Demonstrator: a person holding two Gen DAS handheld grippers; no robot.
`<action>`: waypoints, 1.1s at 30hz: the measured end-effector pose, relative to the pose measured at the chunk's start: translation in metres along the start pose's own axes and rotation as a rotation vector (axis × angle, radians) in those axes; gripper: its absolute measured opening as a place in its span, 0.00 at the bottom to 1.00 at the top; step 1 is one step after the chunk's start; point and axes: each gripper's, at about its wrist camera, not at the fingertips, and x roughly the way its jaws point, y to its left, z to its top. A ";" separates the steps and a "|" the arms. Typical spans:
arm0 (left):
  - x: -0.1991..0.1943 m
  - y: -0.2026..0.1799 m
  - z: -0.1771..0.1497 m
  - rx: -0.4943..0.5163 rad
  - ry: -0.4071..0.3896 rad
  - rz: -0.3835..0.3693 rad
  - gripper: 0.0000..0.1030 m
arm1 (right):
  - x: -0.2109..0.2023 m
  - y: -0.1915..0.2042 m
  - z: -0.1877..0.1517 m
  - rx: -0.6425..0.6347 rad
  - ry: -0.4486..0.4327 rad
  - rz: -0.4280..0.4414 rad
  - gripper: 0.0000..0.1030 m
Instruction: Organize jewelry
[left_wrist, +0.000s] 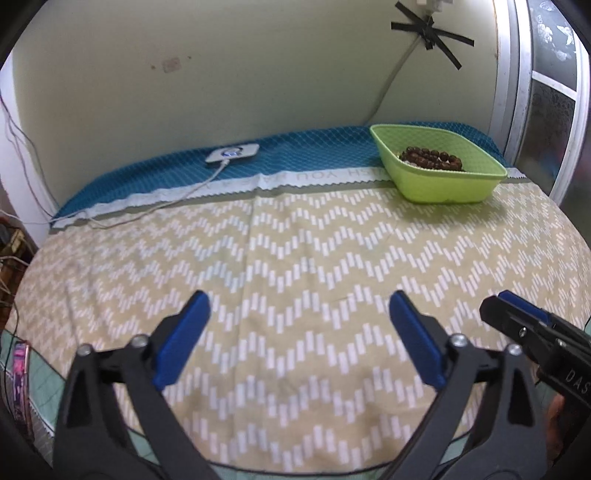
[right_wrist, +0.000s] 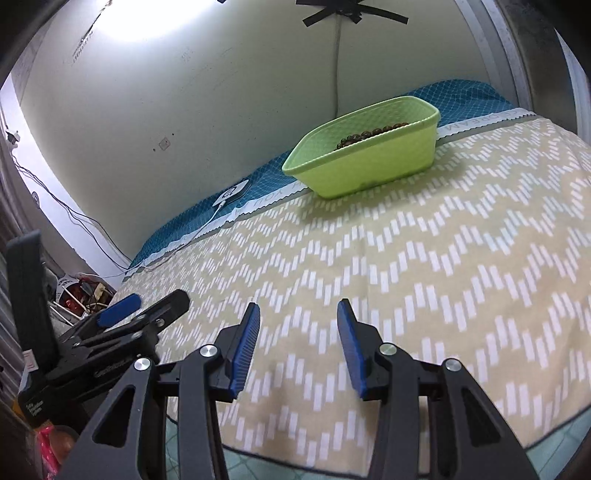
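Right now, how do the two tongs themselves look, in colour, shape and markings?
Both the left tongs and the right tongs have black plastic frames with triangular cut-outs and silver screws. Each finger ends in a flat blue pad, which is ribbed. White lettering is printed on each black body, but it is too small to read fully.

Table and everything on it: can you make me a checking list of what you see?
Surface: zigzag cloth in front, blue cloth behind it.
Job's things: brown beads lying inside the green basket, at the far right.
Clutter: white pad with a lit spot on the blue cloth.
Grippers: left gripper open, empty, low over the zigzag cloth; right gripper open, empty, beside it.
Cables: white cable runs from the pad off the left edge; another hangs taped to the wall.
Surroundings: window frame at right; wires and odds at left.
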 end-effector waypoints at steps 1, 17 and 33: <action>-0.003 0.001 -0.002 -0.005 -0.002 0.003 0.94 | -0.001 0.000 -0.002 0.005 -0.004 0.003 0.23; -0.009 -0.002 -0.014 -0.017 0.020 0.023 0.94 | -0.016 -0.010 -0.011 0.036 -0.039 0.004 0.30; 0.002 0.001 -0.019 -0.006 0.051 0.066 0.94 | -0.012 -0.014 -0.008 0.057 -0.018 0.005 0.30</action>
